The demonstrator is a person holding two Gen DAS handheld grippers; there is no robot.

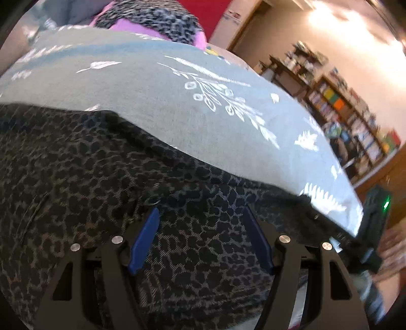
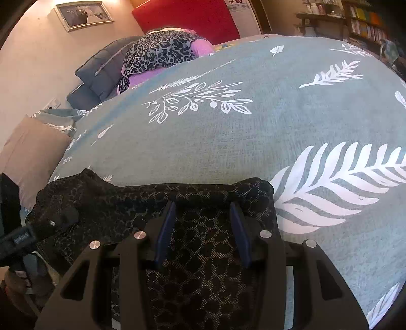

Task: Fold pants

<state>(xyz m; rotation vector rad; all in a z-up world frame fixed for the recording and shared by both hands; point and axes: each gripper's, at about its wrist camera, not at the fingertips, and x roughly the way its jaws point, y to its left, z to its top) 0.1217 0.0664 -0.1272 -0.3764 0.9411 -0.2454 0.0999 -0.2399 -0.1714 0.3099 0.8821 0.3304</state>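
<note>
Pants [image 1: 106, 165] in a dark leopard print lie on the near part of a bed, spread over a grey-green bedspread [image 2: 253, 142] printed with white leaves and fern fronds. In the left wrist view the cloth fills the whole lower half of the picture and its far edge runs slantwise across the bedspread [image 1: 177, 106]. In the right wrist view the pants [image 2: 203, 253] end in a bunched, rolled edge just ahead of the fingers, with a large white fern frond touching that edge on the right.

At the far end of the bed lies a heap of other clothes [image 2: 162, 53], leopard print over pink, beside a dark grey pillow [image 2: 101, 71] and below a red headboard [image 2: 187, 15]. A framed picture [image 2: 83, 14] hangs on the wall to the left of it. Bookshelves [image 1: 347, 119] full of coloured spines stand against the far wall in the left view, blurred.

The left gripper [image 1: 200, 215] sits low over the pants with its blue-padded jaws apart, cloth showing in the wide gap between them. The right gripper [image 2: 203, 210] is likewise over the pants near the rolled edge, jaws apart. Whether either one's fingertips press into the cloth I cannot tell. The left gripper's black body [image 2: 15, 236] shows at the left edge of the right wrist view.
</note>
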